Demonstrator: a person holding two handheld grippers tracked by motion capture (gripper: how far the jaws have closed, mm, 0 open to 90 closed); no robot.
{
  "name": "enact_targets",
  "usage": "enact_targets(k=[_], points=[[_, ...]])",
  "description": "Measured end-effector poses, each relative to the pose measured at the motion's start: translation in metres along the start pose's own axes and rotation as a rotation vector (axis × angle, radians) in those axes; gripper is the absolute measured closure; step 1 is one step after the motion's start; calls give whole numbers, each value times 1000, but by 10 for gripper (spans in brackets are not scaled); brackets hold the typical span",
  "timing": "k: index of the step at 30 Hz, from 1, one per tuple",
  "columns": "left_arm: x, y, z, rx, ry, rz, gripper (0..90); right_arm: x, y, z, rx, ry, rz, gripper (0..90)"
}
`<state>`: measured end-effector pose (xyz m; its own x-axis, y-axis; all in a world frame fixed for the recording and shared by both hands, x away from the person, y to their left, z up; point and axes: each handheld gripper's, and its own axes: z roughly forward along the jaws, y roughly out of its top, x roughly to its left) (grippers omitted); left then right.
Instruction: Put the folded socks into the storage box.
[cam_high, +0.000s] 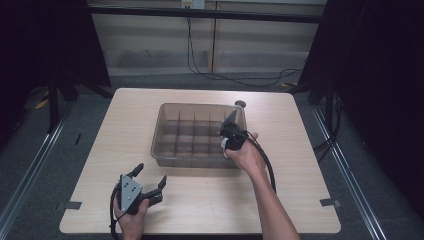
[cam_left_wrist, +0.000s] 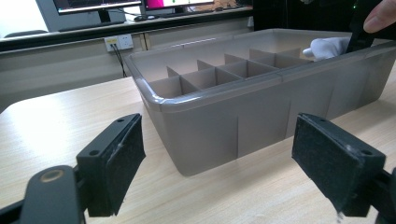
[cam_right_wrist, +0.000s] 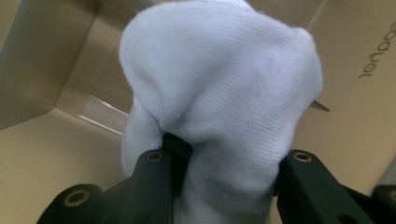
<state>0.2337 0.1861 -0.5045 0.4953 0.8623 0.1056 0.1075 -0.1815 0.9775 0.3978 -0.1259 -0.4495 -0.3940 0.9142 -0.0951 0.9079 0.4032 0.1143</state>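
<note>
1. We see the right hand-held gripper at the centre of the high view, over the right end of the divided bin, its jaws pressed on a bundled white cloth.
2. In the right gripper view the white cloth bulges up out of the jaws across the middle of the frame, with tan compartment walls behind it; we cannot tell which compartment lies under it.
3. In the left gripper view the white cloth sits at the upper right, level with the bin's far rim.
4. The left hand-held gripper rests at the lower left of the high view, jaws spread wide with nothing between them, well apart from the bin's near wall.
5. The bench shows bare wood in a broad band along the lower part of the frame and down both sides of the bin; the bin stands clear of every bench edge.
6. A small dark round thing lies just past the bin's upper right corner.
7. We count one bin, one white cloth, two hand-held grippers and two hands.
</note>
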Motion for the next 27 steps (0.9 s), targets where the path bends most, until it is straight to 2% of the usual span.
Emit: enact_targets(k=[16,19,22,27], points=[[1,0,-1,-7,-6,-14,166,-3,1,-9,1,-1,-17,600],[1,0,-1,-9,-6,-13,166,-3,0,-16,-15,-17,-16,548],[1,0,-1,-7,-6,-11,166,-7,-2,-18,-16,25,-7,557],[1,0,0,-4,-8,-11,166,-11,-4,-23,-35,54,-1,532]])
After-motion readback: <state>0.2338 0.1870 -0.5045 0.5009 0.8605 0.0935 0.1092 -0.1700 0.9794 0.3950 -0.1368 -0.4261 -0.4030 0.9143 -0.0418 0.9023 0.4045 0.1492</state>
